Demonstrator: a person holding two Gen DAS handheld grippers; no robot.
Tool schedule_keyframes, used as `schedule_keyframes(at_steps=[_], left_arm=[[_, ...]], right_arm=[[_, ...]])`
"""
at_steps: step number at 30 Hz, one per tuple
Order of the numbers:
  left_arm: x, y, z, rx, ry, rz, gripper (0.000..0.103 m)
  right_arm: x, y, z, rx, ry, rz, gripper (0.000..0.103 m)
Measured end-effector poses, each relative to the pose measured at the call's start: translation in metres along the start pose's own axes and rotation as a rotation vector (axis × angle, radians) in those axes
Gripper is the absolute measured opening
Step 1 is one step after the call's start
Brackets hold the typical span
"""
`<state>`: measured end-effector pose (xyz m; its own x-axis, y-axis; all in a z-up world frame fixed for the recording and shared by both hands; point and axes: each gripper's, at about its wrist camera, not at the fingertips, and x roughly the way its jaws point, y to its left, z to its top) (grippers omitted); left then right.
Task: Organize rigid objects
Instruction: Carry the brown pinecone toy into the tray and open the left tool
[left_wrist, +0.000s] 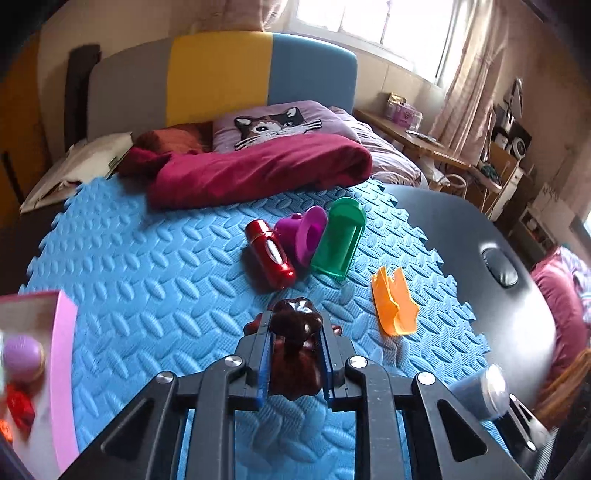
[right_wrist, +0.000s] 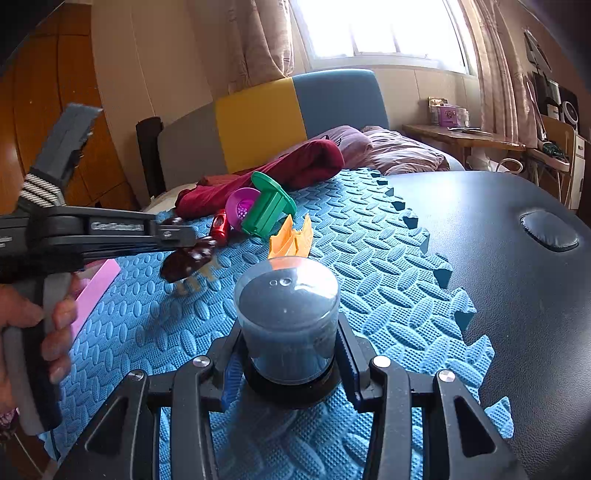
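Note:
My left gripper (left_wrist: 293, 332) is shut on a dark brown glossy figurine (left_wrist: 293, 347) and holds it above the blue foam mat (left_wrist: 147, 258). It also shows in the right wrist view (right_wrist: 188, 254), at the left. My right gripper (right_wrist: 290, 354) is shut on a clear round jar with dark blue contents (right_wrist: 288, 325), held above the mat; the jar shows at the lower right of the left wrist view (left_wrist: 480, 391). On the mat lie a red cylinder (left_wrist: 271, 254), a purple funnel-shaped piece (left_wrist: 304, 234), a green piece (left_wrist: 340, 238) and an orange piece (left_wrist: 395, 304).
A pink-edged box (left_wrist: 62, 369) with a purple ball and red items stands at the left. A dark round table (right_wrist: 498, 258) lies under the mat's right side. A maroon blanket (left_wrist: 258, 173) and cat pillow lie behind on the bed.

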<state>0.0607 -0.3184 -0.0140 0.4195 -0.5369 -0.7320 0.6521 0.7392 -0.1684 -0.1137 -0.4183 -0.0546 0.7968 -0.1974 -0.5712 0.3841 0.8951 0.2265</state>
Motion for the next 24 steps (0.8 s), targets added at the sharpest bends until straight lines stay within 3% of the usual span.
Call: schedule_keyframes(at_steps=[14,24], left_arm=[[-0.078,0.036,-0.04,-0.101,-0.047,-0.074,0.022],[-0.131,0.092,-0.061,-0.17,-0.096,0.002,0.022]], right_arm=[[0.0,-0.001,0.0,-0.001,0.0,0.0,0.044],[0.0,0.0,-0.001,-0.006,0.001,-0.006,0.044]])
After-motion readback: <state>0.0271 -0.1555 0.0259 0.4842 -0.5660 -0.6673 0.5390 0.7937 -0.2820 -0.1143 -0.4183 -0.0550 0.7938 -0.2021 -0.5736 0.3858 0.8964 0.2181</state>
